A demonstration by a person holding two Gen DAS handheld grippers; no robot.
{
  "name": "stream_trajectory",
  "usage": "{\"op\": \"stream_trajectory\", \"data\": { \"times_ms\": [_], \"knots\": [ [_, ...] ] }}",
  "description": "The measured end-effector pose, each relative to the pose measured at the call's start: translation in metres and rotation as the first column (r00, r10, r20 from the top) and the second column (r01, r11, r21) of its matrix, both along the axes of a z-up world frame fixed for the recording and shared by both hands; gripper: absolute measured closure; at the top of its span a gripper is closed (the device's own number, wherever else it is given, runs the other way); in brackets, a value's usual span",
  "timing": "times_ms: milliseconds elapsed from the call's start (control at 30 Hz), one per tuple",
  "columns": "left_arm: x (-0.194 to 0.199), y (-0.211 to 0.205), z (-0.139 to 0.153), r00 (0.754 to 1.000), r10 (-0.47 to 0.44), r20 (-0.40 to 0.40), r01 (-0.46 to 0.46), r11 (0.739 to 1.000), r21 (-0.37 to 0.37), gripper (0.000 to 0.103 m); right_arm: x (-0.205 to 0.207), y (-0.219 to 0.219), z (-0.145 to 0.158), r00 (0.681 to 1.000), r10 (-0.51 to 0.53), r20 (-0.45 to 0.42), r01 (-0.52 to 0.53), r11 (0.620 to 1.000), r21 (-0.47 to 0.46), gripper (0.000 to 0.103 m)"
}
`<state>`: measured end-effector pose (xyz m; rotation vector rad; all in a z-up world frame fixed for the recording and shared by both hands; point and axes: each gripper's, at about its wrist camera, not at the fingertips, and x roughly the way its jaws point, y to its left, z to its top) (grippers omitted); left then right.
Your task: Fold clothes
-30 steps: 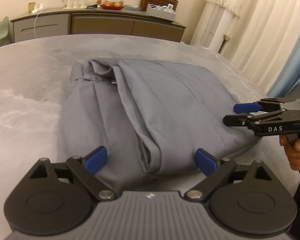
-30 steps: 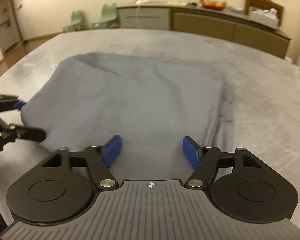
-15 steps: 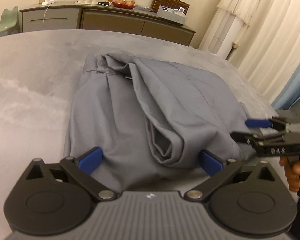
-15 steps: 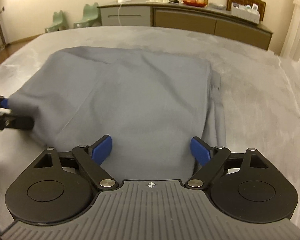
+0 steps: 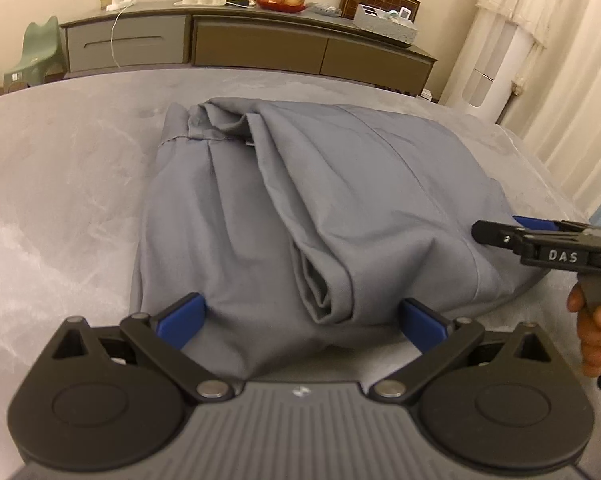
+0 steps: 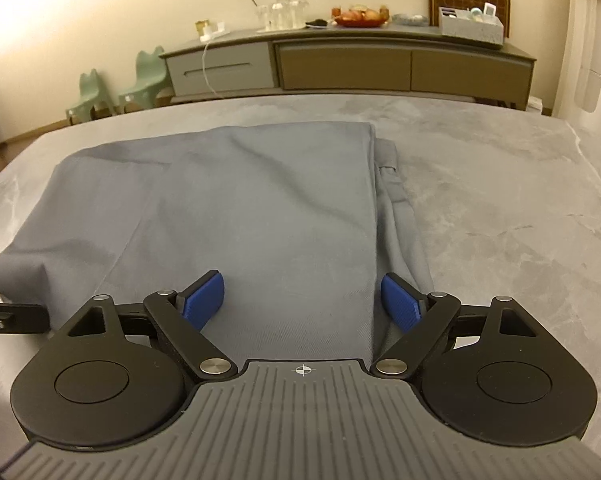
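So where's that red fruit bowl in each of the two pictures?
Left wrist view: the red bowl sits on the sideboard, top centre, just left of the framed board.
Right wrist view: the bowl is top, right of centre, beside the glasses.
Shared landmark: the grey box further right on the sideboard.

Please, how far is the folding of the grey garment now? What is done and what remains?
Done: the grey garment lies on the table already folded over itself, one layer on another. In hand: nothing is gripped; the left gripper and the right gripper both stand open at its near edge. Left: probably to take that edge and fold again, then tidy the bunched far end.
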<state>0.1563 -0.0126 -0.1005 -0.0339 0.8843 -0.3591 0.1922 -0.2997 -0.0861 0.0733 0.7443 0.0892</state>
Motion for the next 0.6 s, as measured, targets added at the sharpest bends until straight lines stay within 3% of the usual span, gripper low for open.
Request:
{"op": "stream_trajectory", "data": {
  "times_ms": [367, 467, 600],
  "knots": [
    [0.023, 0.000, 0.001, 0.999, 0.028, -0.016, -0.027, 0.998, 0.050, 0.000, -0.017, 0.000, 0.007, 1.000, -0.017, -0.007, 0.017, 1.000, 0.001, 0.021],
    [0.011, 0.001, 0.005, 0.999, 0.040, -0.011, -0.040, 0.997, 0.063, 0.004, -0.020, 0.000, 0.008, 1.000, -0.019, -0.004, 0.019, 1.000, -0.004, 0.021],
    [-0.018, 0.011, 0.026, 0.999, 0.025, 0.045, -0.024, 0.999, -0.032, 0.007, -0.027, 0.003, 0.018, 0.999, -0.031, 0.013, 0.031, 0.999, -0.016, 0.021]
  ]
}}
